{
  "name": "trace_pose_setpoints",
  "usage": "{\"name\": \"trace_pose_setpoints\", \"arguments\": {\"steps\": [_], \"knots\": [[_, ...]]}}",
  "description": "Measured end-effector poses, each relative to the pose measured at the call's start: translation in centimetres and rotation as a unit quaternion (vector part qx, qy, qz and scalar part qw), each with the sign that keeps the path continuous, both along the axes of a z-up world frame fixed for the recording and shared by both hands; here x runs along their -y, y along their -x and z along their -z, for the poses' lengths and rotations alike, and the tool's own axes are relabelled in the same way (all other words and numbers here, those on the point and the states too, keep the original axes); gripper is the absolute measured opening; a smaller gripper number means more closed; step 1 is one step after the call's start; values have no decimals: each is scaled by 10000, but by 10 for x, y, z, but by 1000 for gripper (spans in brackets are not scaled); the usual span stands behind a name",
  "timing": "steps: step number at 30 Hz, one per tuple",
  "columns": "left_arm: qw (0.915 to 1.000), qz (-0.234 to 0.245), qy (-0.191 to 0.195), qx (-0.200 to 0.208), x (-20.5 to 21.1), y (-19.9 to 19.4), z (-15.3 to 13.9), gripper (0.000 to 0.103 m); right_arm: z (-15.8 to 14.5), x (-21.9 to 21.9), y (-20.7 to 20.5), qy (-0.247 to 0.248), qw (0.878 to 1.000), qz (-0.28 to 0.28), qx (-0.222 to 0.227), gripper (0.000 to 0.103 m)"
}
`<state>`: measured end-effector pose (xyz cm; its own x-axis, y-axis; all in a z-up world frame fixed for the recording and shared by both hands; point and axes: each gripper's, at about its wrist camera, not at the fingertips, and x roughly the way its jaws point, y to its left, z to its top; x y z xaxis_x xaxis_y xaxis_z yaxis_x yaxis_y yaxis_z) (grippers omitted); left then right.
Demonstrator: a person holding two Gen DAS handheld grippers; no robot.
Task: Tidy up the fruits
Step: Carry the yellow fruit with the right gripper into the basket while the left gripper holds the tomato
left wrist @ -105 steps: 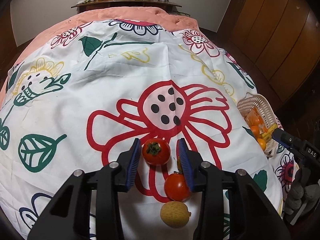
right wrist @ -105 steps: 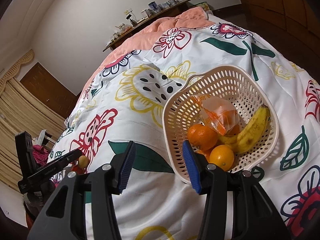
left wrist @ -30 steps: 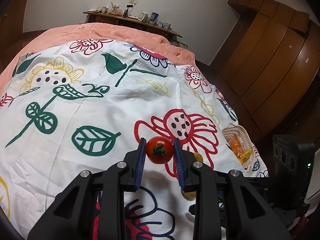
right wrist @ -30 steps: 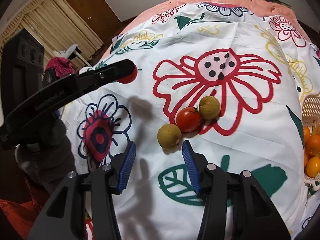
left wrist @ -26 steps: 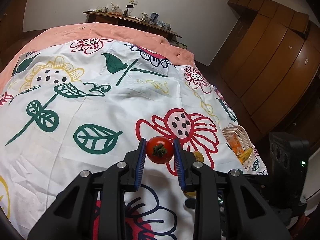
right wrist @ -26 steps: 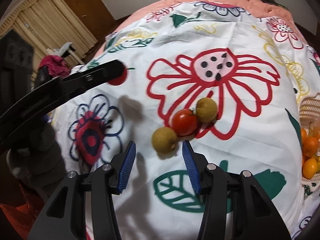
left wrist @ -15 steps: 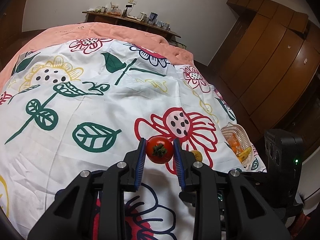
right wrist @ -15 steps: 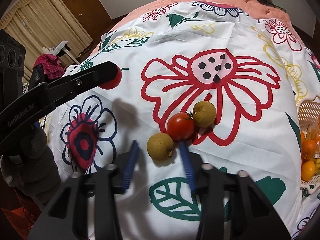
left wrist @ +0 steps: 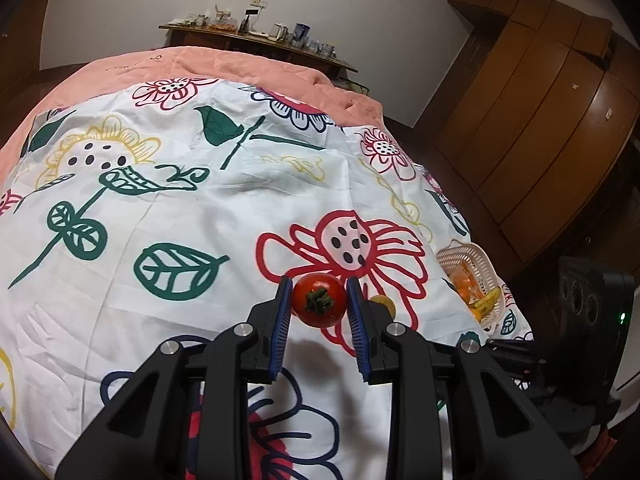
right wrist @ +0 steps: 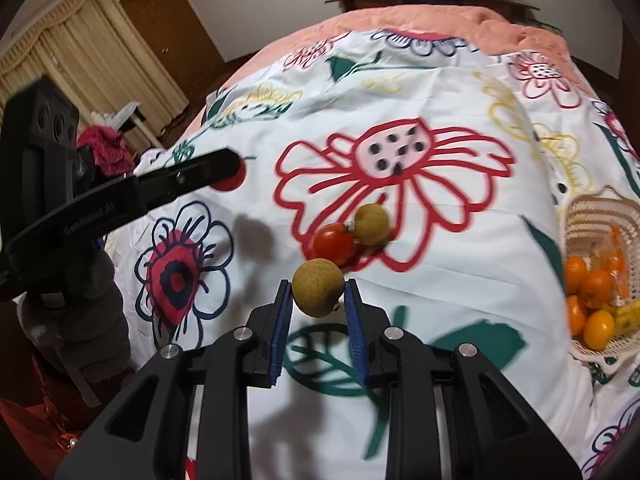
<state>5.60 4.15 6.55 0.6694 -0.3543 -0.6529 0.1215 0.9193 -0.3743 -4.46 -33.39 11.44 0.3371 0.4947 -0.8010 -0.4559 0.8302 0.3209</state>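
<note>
With the left gripper [left wrist: 319, 300] grasping a tomato [left wrist: 319, 299], the right gripper [right wrist: 318, 294] clamps a brown fruit [right wrist: 318, 293] that may slip before the basket [right wrist: 580, 216] at 3 o'clock.

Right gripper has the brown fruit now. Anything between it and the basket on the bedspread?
Nothing visible. The right gripper is shut on the brown fruit; only bare bedspread lies between it and the basket at the right edge, which already holds oranges.

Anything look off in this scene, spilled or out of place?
Nothing damaged. One red tomato and one round brownish-yellow fruit lie loose, touching, on the floral bedsheet, outside the cream woven plastic basket holding oranges.
</note>
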Motion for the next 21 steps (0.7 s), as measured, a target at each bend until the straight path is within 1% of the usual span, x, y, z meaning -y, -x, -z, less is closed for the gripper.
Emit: {"name": "trace_pose_setpoints", "arguments": {"steps": [3, 8, 15, 21], "knots": [[10000, 54, -35, 24, 7, 1, -4, 28, -5, 19, 0, -81, 9997, 216, 58, 27], [9999, 124, -94, 19, 16, -1, -6, 28, -14, 66, -5, -222, 9963, 803, 193, 27], [9995, 238, -205, 26, 30, -1, -10, 28, -13, 143, -20, -306, 9832, 1789, 217, 27], [9991, 325, -285, 1, 41, -4, -11, 28, 2, 193, -29, -324, 9685, 2465, 143, 27]]}}
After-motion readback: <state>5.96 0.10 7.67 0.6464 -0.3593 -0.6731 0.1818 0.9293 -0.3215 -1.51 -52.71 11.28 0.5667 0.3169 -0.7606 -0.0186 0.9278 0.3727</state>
